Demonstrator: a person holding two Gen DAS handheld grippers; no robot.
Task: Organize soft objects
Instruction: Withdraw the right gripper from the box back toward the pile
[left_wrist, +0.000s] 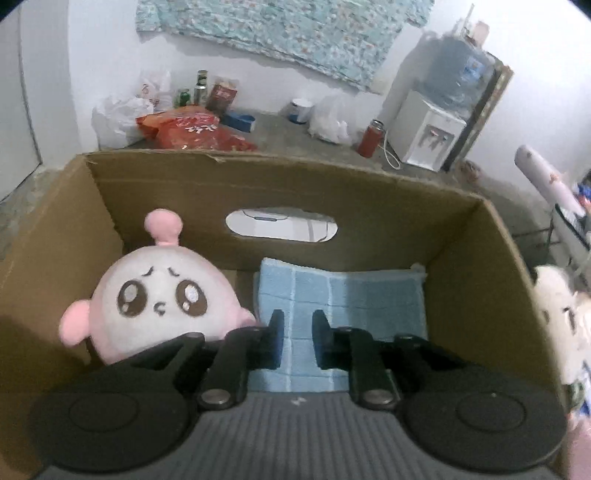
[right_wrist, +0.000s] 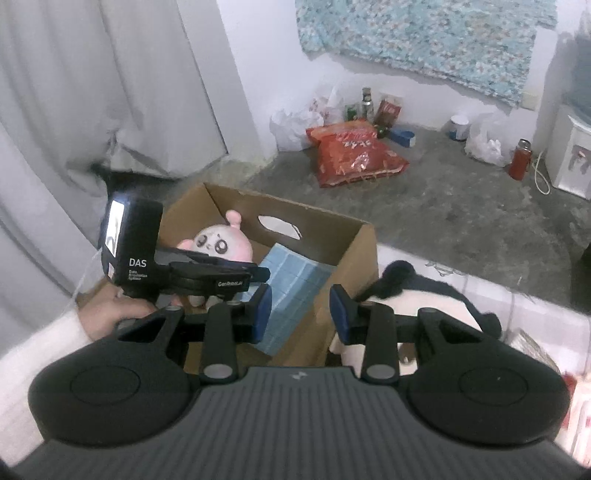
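An open cardboard box (left_wrist: 258, 184) holds a pink and white plush (left_wrist: 159, 299) at its left and a folded blue towel (left_wrist: 340, 306) at its right. My left gripper (left_wrist: 298, 321) hovers over the towel's near end, open, with nothing between its fingers; its left finger is next to the plush. In the right wrist view the box (right_wrist: 354, 258), plush (right_wrist: 218, 243) and towel (right_wrist: 291, 280) lie ahead, and a hand holds the left gripper's housing (right_wrist: 133, 251) over the box. My right gripper (right_wrist: 301, 299) is open and empty above the box's right wall. A black and white panda plush (right_wrist: 417, 299) lies just right of the box.
A cream plush (left_wrist: 561, 314) shows outside the box's right wall. On the concrete floor beyond are a red bag (right_wrist: 354, 155), white plastic bags (right_wrist: 295, 125), bottles, a red flask (right_wrist: 519, 158) and a water dispenser (left_wrist: 424, 136). A grey curtain (right_wrist: 92, 92) hangs at the left.
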